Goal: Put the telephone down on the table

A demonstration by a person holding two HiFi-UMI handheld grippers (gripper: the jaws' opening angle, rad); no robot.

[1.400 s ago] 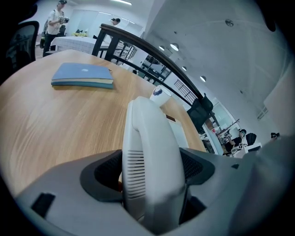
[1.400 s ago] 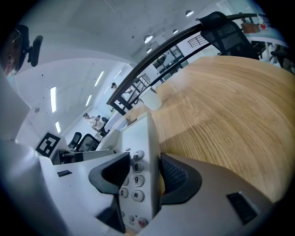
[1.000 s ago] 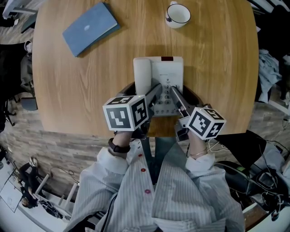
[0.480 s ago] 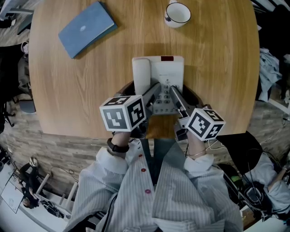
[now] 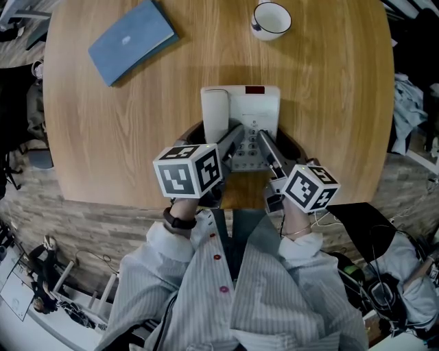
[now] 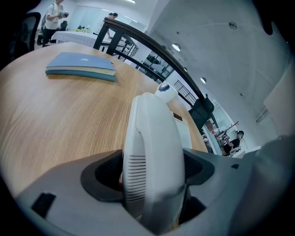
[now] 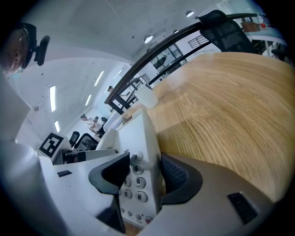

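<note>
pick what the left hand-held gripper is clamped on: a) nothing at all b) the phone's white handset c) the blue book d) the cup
b: the left hand-held gripper has its jaws pressed against both sides of the white handset, while the blue book lies apart from it on the table.

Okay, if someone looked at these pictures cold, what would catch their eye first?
A white telephone at the near edge of the table, pinched from both sides: the left claw on its handset, the right claw on the keypad side. Farther back lie a blue book at left and a white mug.
</note>
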